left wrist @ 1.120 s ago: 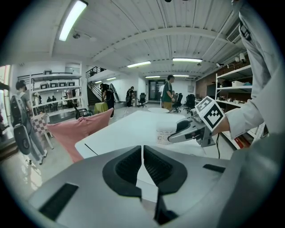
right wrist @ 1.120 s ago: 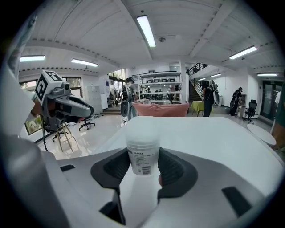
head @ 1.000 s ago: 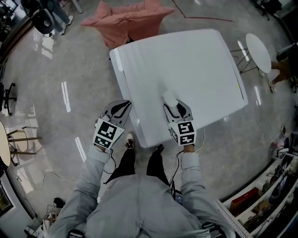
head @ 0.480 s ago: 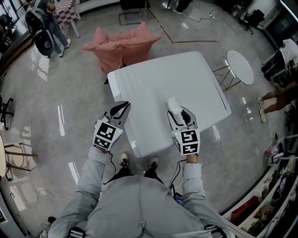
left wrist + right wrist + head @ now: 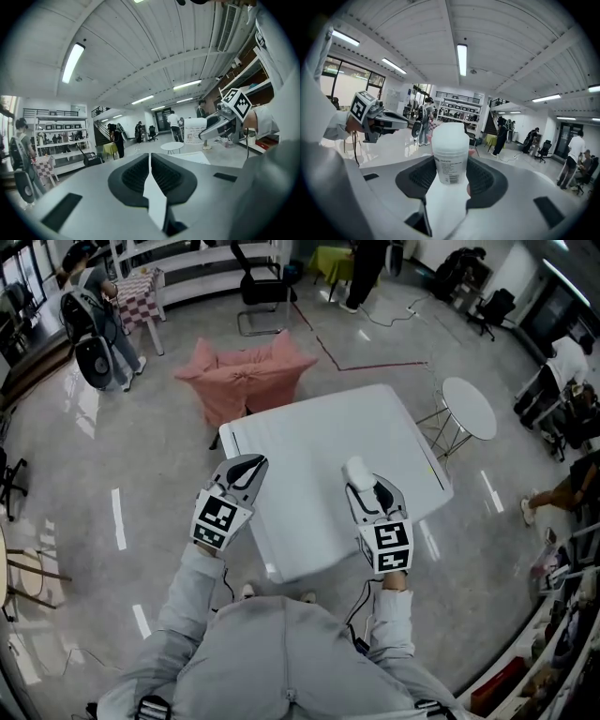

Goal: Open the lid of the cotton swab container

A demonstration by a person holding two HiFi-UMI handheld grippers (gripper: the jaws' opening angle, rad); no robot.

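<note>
- Right fingers (image 5: 483, 177) – clenched on the lower body of the cotton swab container (image 5: 450, 151). One dark ribbed pad presses on each side of it.
- Cotton swab container – a white, translucent cylinder held upright. Its printed label with a barcode (image 5: 449, 170) faces the right gripper view, and its rounded lid (image 5: 450, 133) is on.
- Right gripper (image 5: 364, 487) – in the head view it holds the container (image 5: 356, 471) over the near right part of the surface (image 5: 300, 432). The container is clear of the surface, not resting on it.
- Left fingers (image 5: 133, 174) – clenched together with nothing between them; the pads meet along a thin seam.
- Left gripper (image 5: 246, 466) – it hovers at the near left edge of the surface, well apart from the right gripper. Each gripper shows at the side of the other's view (image 5: 388, 123) (image 5: 224, 124).
- Marker cubes (image 5: 217, 519) (image 5: 391, 546) – one at the back of each gripper, just ahead of the person's grey sleeves (image 5: 187, 596).
- Surface – a white rectangular top, bare.
- Beyond it – a pink armchair (image 5: 246, 373) on the far side, a round white side table (image 5: 469, 407) to the right, and a person with a backpack (image 5: 94, 329) at the far left.
</note>
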